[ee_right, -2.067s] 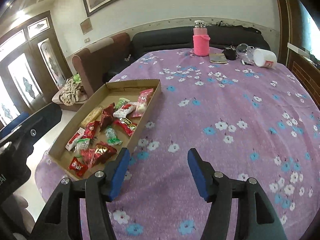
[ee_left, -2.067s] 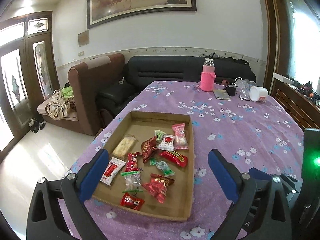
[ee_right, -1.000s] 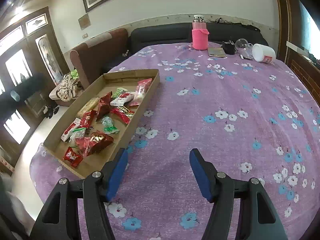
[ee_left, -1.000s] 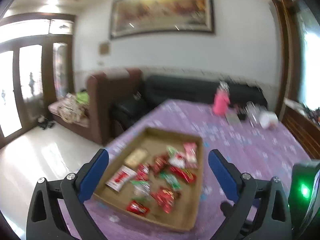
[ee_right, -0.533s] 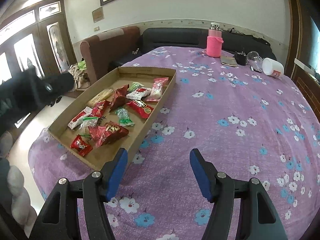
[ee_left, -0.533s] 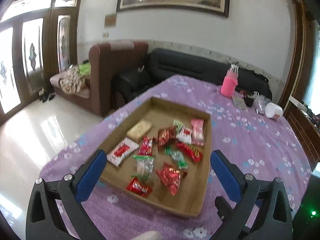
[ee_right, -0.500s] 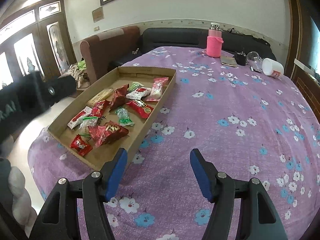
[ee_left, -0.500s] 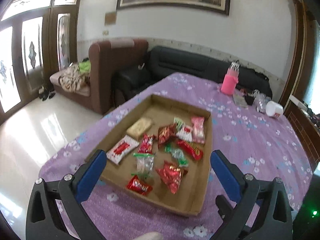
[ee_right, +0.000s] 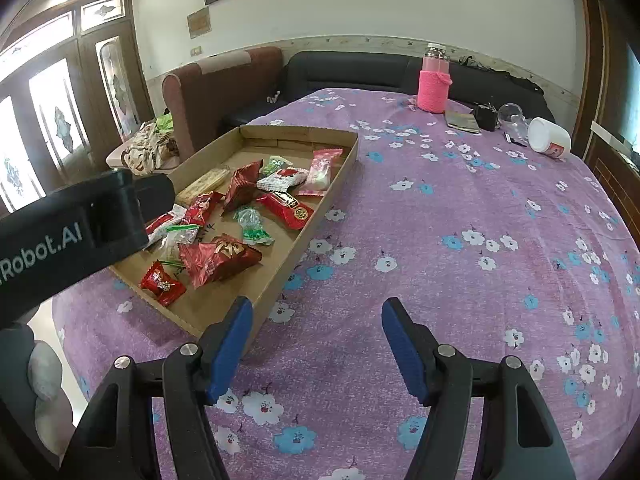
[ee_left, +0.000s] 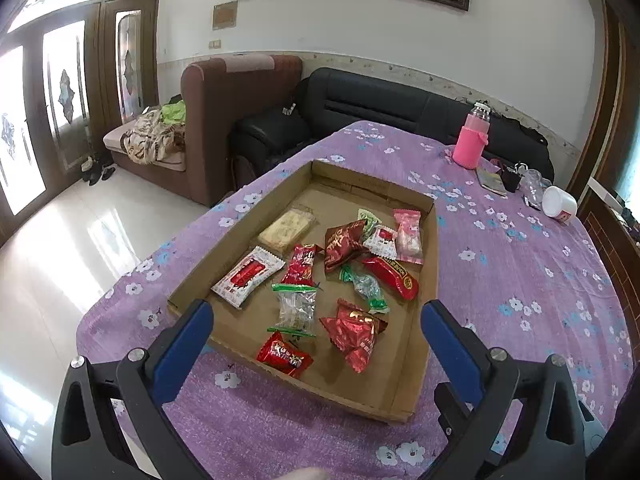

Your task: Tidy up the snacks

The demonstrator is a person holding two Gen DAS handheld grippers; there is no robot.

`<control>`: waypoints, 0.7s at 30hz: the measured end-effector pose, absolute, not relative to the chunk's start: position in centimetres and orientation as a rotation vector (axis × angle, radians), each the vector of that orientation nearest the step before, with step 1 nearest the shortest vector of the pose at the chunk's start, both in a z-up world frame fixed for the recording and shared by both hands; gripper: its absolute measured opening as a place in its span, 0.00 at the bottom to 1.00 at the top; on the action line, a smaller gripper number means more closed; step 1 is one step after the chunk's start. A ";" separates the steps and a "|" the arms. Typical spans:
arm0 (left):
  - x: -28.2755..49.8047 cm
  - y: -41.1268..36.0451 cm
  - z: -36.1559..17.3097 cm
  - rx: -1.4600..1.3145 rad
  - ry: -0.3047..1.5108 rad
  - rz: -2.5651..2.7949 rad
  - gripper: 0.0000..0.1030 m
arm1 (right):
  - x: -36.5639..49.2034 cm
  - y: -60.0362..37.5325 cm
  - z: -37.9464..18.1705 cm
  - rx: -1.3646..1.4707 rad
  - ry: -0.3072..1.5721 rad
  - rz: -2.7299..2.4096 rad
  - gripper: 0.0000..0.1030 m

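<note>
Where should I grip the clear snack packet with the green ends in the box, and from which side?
Take the clear packet across its narrow middle, coming down from above with the left gripper, which is open and nearest. It lies flat on the floor of the cardboard box, green sealed ends near and far, so the fingers would probably close best on its long side edges. A red packet touches its far end.

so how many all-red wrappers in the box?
5 in the box: small one at the near edge, big crumpled one right of it, long one by the right wall, dark one mid-box, slim one left of that. More may hide underneath.
</note>
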State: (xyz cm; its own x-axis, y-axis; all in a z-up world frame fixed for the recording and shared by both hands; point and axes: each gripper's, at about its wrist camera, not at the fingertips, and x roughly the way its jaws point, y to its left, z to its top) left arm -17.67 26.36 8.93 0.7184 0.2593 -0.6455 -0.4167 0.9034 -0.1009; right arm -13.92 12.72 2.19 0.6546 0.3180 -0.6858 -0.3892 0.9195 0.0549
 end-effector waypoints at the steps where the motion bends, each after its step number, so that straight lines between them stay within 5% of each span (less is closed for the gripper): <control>1: -17.6 26.5 8.8 -0.254 0.679 0.374 1.00 | -13.9 12.7 2.2 -0.100 0.759 0.402 0.69; 21: -17.0 26.8 7.4 -0.283 0.740 0.344 1.00 | -13.8 13.4 1.4 -0.132 0.777 0.393 0.71</control>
